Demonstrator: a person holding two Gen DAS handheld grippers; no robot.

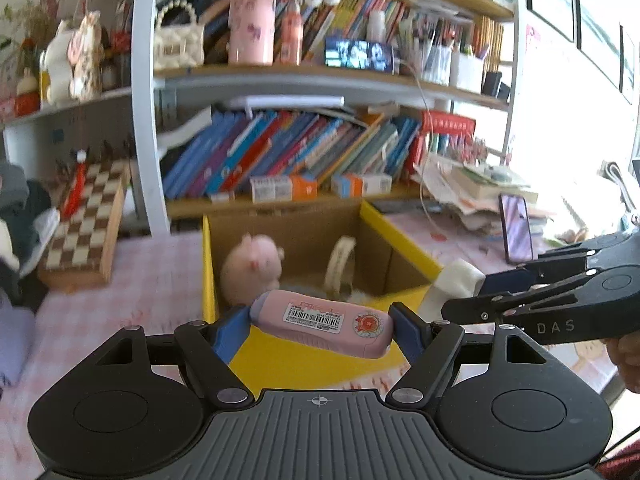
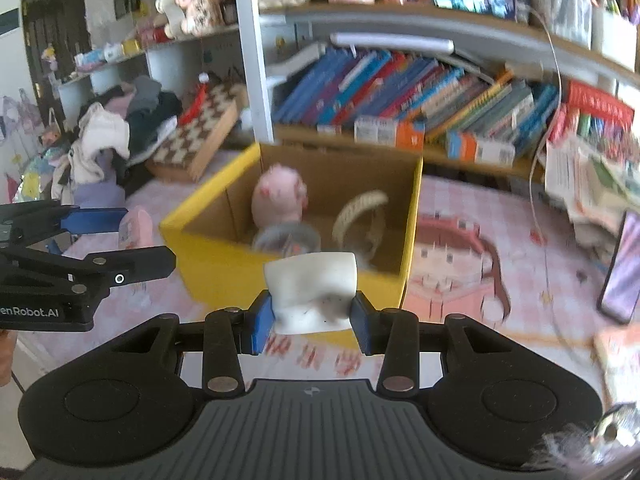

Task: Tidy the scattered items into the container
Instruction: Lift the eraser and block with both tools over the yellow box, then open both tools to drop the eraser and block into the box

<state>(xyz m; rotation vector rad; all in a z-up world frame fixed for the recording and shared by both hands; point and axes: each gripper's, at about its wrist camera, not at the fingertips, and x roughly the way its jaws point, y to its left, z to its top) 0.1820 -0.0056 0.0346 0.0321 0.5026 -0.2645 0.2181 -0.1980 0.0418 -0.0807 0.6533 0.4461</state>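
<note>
My left gripper (image 1: 320,326) is shut on a pink oblong case with a barcode label (image 1: 322,322), held just before the near wall of the yellow cardboard box (image 1: 304,364). My right gripper (image 2: 312,320) is shut on a white squashy block (image 2: 312,286), held at the near rim of the same box (image 2: 216,264). In the box lie a pink plush toy (image 1: 252,268), a beige headband (image 1: 340,260) and a grey fluffy thing (image 2: 286,238). The right gripper shows at the right of the left wrist view (image 1: 472,280); the left gripper shows at the left of the right wrist view (image 2: 124,232).
A pink patterned table cover (image 2: 480,264) lies under the box. A chessboard box (image 1: 84,232) lies to the left, a phone (image 1: 518,228) stands to the right, a bookshelf (image 1: 280,152) runs behind, and clothes (image 2: 108,136) are piled at far left.
</note>
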